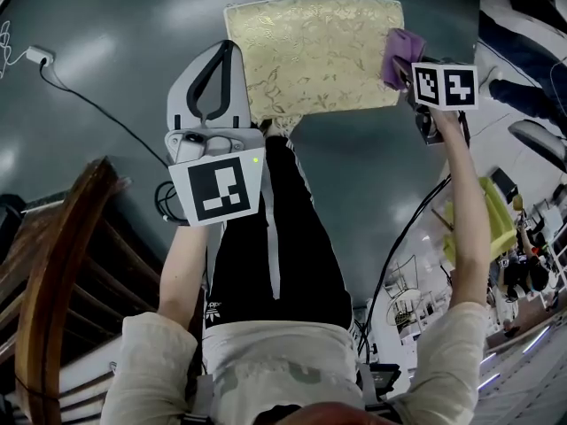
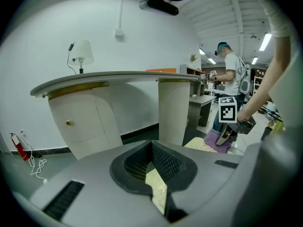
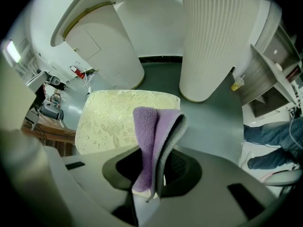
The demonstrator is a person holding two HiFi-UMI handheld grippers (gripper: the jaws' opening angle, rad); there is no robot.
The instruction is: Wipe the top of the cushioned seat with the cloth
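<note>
One cushioned seat [image 1: 310,56], one purple cloth [image 3: 147,136]; right claw [image 3: 154,162] pinches cloth, left claw [image 2: 151,148] closed, empty.

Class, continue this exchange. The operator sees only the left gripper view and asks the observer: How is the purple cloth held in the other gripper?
Observer: The right gripper has its fingers shut on the cloth, which is folded double, with the fold sticking out past the fingers.
Operator: Where on the seat is it?
Observer: In the head view, the cloth is at the right edge of the seat, towards the far corner.
Operator: And where is my gripper?
Observer: The left gripper hangs at the seat's left edge, on the opposite side from the cloth.
</note>
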